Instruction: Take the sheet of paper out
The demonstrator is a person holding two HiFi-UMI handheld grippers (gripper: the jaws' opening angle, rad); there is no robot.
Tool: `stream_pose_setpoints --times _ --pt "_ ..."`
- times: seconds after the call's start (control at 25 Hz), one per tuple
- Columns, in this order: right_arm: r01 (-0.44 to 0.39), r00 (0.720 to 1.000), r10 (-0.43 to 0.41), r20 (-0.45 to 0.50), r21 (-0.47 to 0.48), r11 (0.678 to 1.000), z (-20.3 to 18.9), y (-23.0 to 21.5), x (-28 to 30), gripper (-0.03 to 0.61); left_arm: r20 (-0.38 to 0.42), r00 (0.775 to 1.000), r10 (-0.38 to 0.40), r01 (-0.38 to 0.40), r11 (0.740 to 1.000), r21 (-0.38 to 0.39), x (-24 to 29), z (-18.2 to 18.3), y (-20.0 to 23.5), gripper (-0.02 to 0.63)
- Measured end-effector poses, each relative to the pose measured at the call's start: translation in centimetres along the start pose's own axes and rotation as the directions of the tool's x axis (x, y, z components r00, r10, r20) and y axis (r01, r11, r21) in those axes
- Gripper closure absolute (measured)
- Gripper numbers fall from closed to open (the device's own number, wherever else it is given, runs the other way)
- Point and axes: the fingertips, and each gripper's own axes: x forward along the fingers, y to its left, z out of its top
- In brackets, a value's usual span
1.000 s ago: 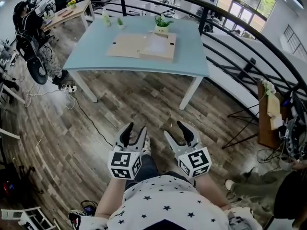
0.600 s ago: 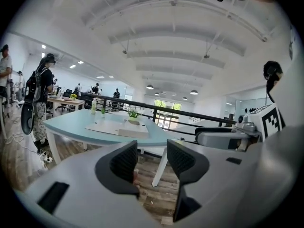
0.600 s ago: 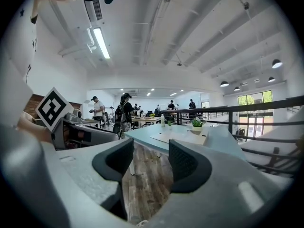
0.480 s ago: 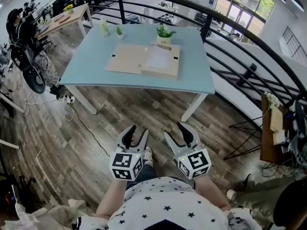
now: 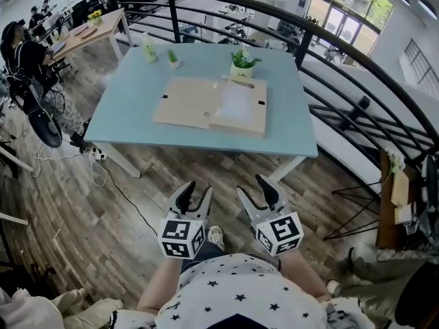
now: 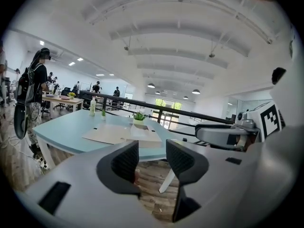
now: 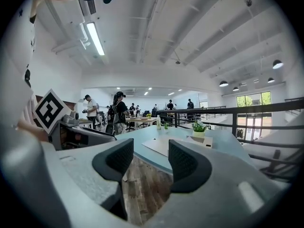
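Observation:
An open brown cardboard folder [image 5: 188,103] lies on the light-blue table [image 5: 123,112], with a pale sheet of paper [image 5: 236,102] on its right half. The folder also shows in the left gripper view [image 6: 111,134] and the right gripper view [image 7: 164,146]. My left gripper [image 5: 194,190] and right gripper [image 5: 254,188] are held close to my body over the wooden floor, well short of the table. Both are open with nothing between the jaws.
A potted plant [image 5: 242,63], a smaller plant [image 5: 172,56] and a bottle [image 5: 148,47] stand at the table's far edge. A black curved railing [image 5: 343,53] runs behind and to the right. People sit at desks [image 5: 86,26] at far left. Cables [image 5: 96,163] lie on the floor.
The table and folder have come nearer and lower in the head view as I step toward them. Both grippers stay open, held the same way.

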Motion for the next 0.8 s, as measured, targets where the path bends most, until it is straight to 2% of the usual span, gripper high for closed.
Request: stream_pose_setpoints --times 0.32,0.8 --pt "0.014 1.0 -0.014 -0.004 -0.001 1.0 1.2 -1.7 5.9 0.364 0.008 1.0 -0.003 0.003 1.0 -0.001 4.2 2.5 4.5 0.442" --pt "0.041 0.999 -0.041 -0.012 0.004 0.999 1.6 -3.8 10.3 0.364 -0.014 0.999 -0.029 0.029 1.0 -0.002 8.7 3.6 7.2 0.446"
